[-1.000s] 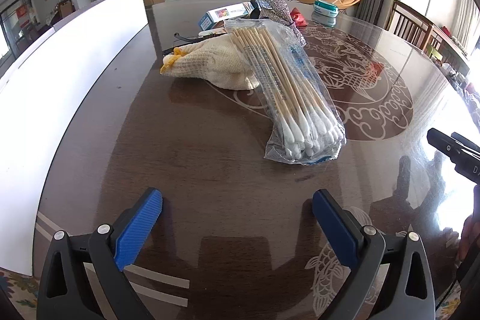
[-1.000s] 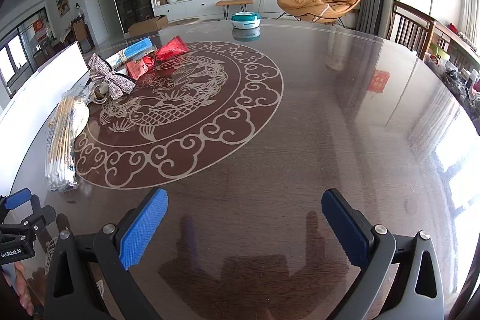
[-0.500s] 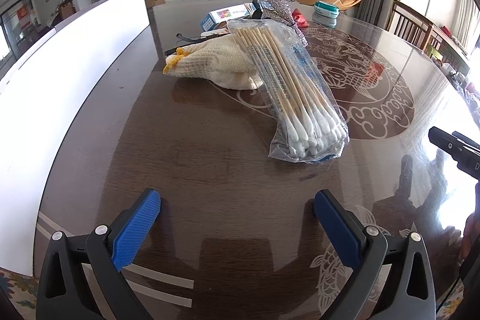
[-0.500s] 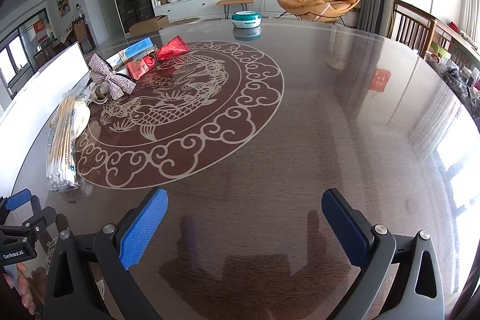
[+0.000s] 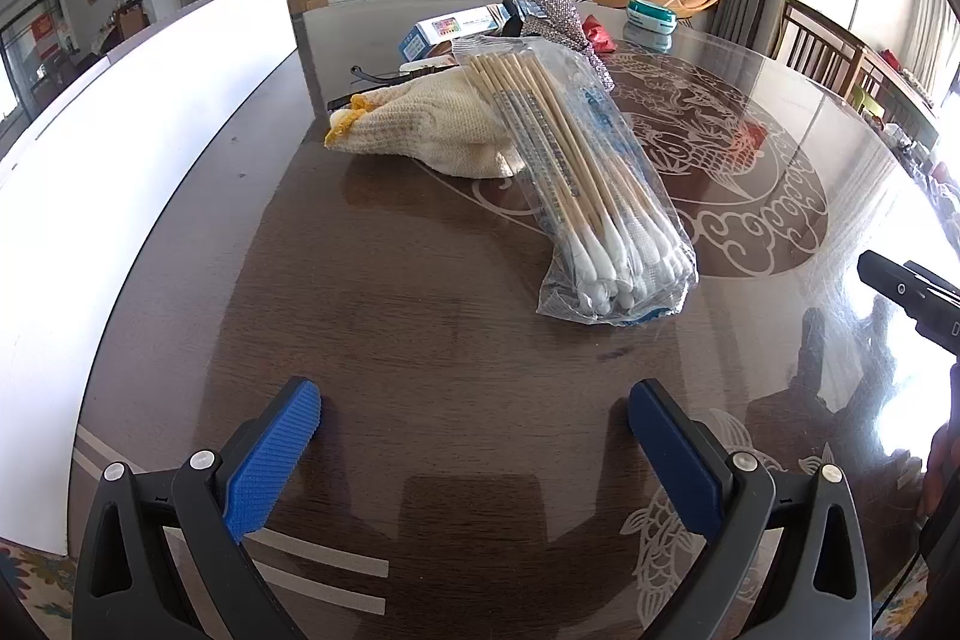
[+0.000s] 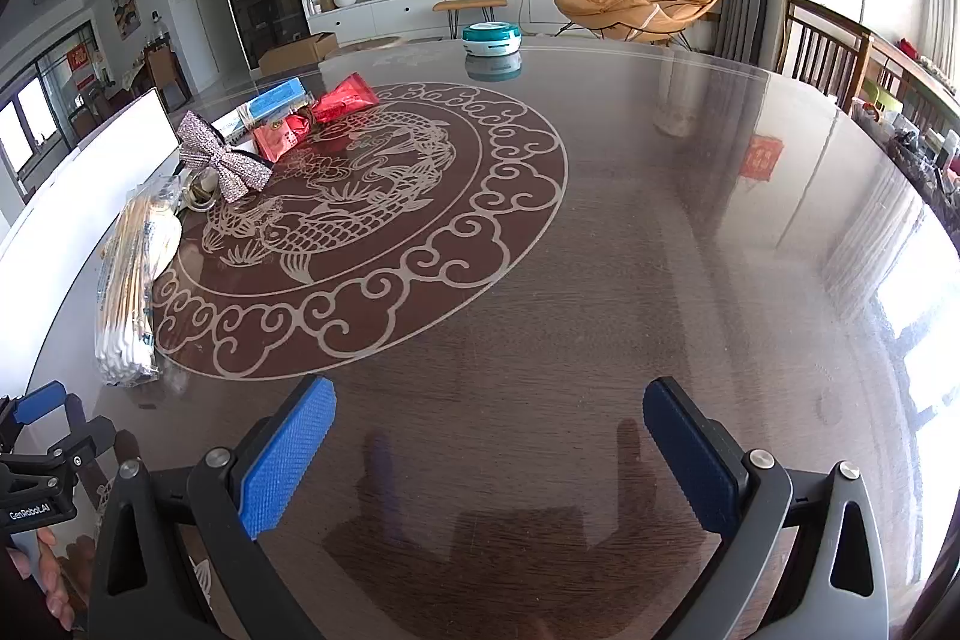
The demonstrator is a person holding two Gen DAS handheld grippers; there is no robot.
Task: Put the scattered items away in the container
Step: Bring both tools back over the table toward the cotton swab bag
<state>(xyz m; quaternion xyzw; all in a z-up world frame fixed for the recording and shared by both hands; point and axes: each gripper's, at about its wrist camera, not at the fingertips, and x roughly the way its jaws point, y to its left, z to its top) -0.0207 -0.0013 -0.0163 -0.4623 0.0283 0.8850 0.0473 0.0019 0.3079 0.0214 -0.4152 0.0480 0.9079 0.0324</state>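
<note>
A clear bag of cotton swabs (image 5: 591, 184) lies on the dark table, leaning on cream knit gloves (image 5: 432, 127); the bag also shows in the right wrist view (image 6: 129, 292). Behind them lie a blue box (image 5: 447, 28), a glittery bow (image 6: 225, 160) and red packets (image 6: 318, 118). A white container wall (image 5: 120, 160) runs along the table's left side. My left gripper (image 5: 474, 436) is open and empty, a short way before the swab bag. My right gripper (image 6: 489, 442) is open and empty over bare table to the right.
A teal round tin (image 6: 492, 40) stands at the table's far edge. A black cable (image 5: 366, 73) lies behind the gloves. Wooden chairs (image 6: 822, 40) stand at the right. The right gripper's body (image 5: 906, 298) shows at the left view's right edge.
My left gripper has drifted slightly left, so the swab bag and gloves sit a little further right. The right gripper has not moved. Both jaws stay open.
</note>
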